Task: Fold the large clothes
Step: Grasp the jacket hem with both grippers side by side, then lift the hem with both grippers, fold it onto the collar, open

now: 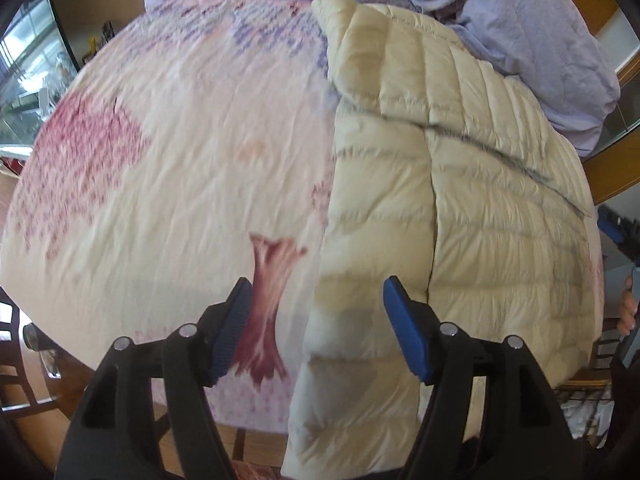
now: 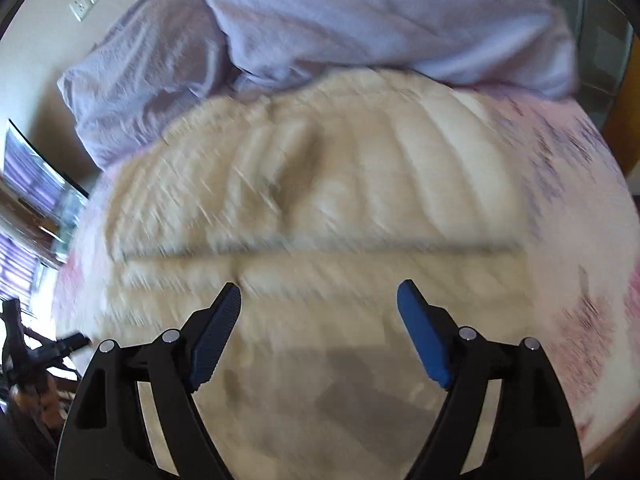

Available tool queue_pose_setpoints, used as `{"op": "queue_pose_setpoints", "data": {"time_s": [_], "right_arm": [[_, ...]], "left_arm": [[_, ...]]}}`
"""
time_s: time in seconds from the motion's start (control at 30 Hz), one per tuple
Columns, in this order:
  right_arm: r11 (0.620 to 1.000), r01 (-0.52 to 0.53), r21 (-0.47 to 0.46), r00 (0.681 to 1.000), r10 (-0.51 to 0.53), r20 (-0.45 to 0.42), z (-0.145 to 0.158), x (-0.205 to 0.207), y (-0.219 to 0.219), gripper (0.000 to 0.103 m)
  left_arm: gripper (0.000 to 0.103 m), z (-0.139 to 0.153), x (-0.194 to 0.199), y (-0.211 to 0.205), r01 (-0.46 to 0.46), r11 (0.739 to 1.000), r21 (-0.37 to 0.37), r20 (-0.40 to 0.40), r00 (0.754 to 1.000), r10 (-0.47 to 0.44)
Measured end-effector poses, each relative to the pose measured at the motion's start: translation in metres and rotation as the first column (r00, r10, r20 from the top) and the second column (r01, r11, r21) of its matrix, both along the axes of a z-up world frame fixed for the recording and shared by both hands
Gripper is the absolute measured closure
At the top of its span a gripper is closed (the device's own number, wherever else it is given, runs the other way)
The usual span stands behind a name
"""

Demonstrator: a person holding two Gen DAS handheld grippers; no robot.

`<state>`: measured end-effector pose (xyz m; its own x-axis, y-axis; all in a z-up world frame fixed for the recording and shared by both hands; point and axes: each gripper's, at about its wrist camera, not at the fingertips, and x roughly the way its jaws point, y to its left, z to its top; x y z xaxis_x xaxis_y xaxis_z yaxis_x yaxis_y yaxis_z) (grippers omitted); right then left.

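A cream quilted puffer jacket (image 1: 460,184) lies folded on the right half of a bed with a floral cover (image 1: 168,152). My left gripper (image 1: 318,312) hovers open above the jacket's near left edge, nothing between its blue pads. In the right wrist view the same jacket (image 2: 320,184) fills the middle, blurred by motion, with a straight fold edge across it. My right gripper (image 2: 318,316) stands wide open over the jacket's near part and holds nothing.
A lavender duvet (image 1: 540,40) is bunched at the head of the bed behind the jacket; in the other view the duvet (image 2: 360,16) looms above it. Wooden floor and a dark chair (image 1: 12,340) lie past the bed's near left edge. A hand (image 1: 628,308) shows at the right.
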<state>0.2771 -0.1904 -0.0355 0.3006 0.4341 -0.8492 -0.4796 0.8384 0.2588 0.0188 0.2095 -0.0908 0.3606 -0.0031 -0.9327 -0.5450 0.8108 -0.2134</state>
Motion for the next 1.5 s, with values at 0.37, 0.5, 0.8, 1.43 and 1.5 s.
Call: {"op": "queue_pose_setpoints", "data": {"time_s": [0.37, 0.5, 0.8, 1.43, 1.5], "right_arm": [[0.973, 0.184, -0.137, 0.963, -0.207, -0.174, -0.055, -0.035, -0.154, 0.021], [0.975, 0.184, -0.127, 0.950, -0.209, -0.231, -0.068, -0.046, -0.173, 0.022], [0.986, 0.156, -0.055, 0.943, -0.165, -0.288, -0.080, -0.064, -0.179, 0.043], [0.974, 0.138, 0.178, 0.983, -0.112, -0.147, -0.024, -0.045, -0.177, 0.095], [0.972, 0.134, 0.195, 0.987, -0.114, -0.112, -0.013, -0.036, -0.168, 0.095]], "left_arm": [[0.035, -0.025, -0.034, -0.025, 0.047, 0.994, -0.099, -0.034, 0.998, -0.051], [0.035, -0.024, -0.039, -0.032, 0.053, 0.993, -0.105, -0.031, 0.998, -0.057], [0.046, -0.025, -0.054, -0.051, 0.060, 0.988, -0.144, -0.025, 0.998, -0.064], [0.099, 0.034, -0.052, -0.040, 0.064, 0.994, -0.090, 0.176, 0.983, -0.047], [0.099, 0.045, -0.047, -0.034, 0.058, 0.996, -0.069, 0.205, 0.978, -0.043]]}}
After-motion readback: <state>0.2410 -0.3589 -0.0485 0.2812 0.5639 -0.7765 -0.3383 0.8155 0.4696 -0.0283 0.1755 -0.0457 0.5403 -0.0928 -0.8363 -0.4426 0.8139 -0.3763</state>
